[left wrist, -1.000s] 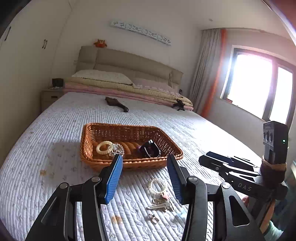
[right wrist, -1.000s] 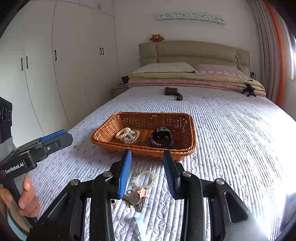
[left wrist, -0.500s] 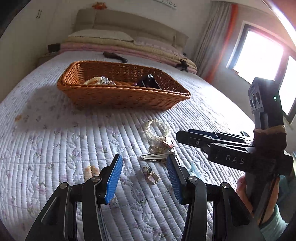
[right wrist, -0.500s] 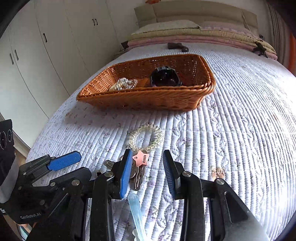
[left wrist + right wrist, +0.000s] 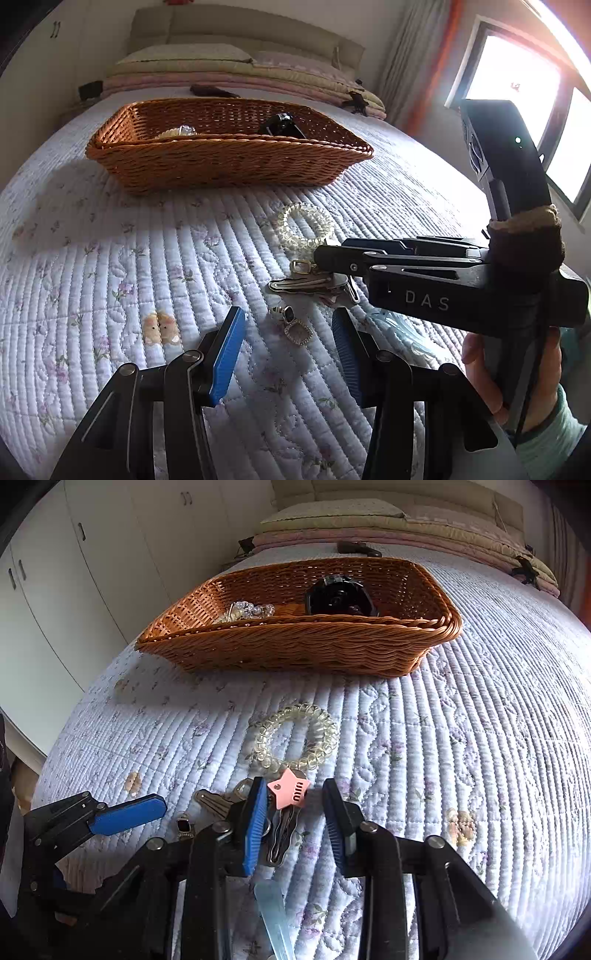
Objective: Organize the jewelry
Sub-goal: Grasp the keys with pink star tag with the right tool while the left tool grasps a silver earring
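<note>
Clips (image 5: 282, 834) lie between your right gripper (image 5: 295, 823) jaws, just narrowing, ungripped; left gripper (image 5: 286, 354) gapes over earrings (image 5: 291, 325) on quilt (image 5: 110, 258).

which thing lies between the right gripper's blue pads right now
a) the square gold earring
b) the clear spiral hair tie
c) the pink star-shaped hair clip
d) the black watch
c: in the right wrist view the pink star-shaped hair clip sits between the pads of the right gripper, which have just been closing but do not yet press on it; the clear spiral hair tie lies beyond the tips.
</note>
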